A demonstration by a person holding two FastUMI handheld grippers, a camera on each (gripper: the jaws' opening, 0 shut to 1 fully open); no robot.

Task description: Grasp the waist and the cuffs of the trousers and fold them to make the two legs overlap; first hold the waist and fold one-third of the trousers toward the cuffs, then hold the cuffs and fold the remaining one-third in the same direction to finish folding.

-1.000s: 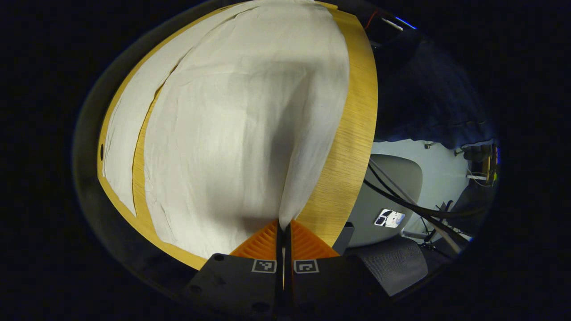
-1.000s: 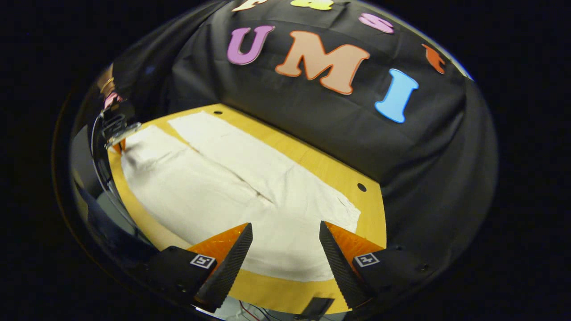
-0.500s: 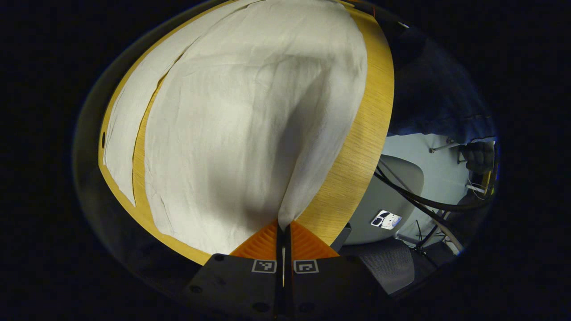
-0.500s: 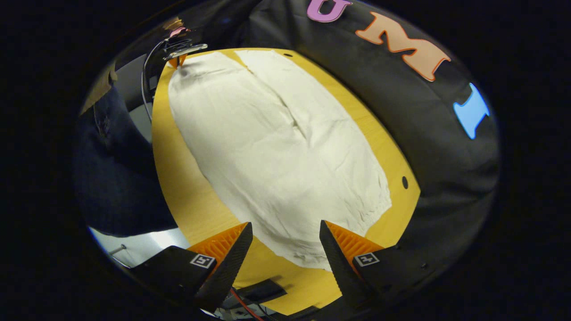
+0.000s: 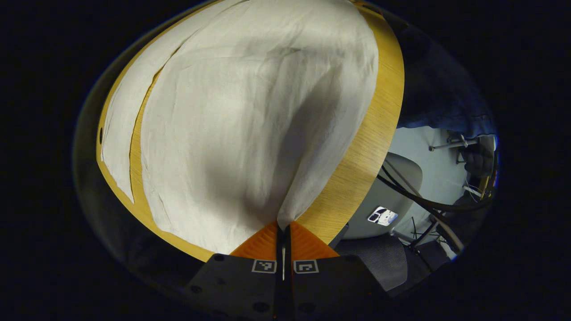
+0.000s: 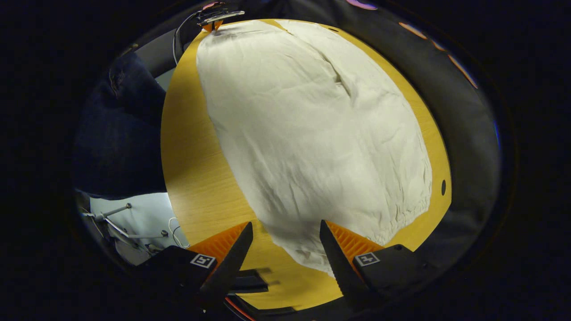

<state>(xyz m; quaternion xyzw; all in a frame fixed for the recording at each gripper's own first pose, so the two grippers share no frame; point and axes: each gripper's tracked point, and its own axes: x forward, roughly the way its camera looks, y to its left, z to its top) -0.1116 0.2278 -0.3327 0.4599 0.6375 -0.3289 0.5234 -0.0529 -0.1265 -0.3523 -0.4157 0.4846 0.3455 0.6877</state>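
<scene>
The cream trousers [image 6: 312, 133] lie spread flat on the wooden bench [image 6: 196, 178], legs side by side with a narrow gap between them. The cloth is lightly creased (gathered, puckered waist at one end). One cuff corner [image 5: 285, 209] is lifted off the bench, pulling the fabric into a taut ridge.

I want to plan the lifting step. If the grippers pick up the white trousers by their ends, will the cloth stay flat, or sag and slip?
The trousers are probably thin and floppy: where the left gripper pinches a corner, the cloth tents into a soft ridge. Lifted by the ends, the middle would likely sag. The wrinkled weave looks matte, so slipping seems unlikely.
</scene>
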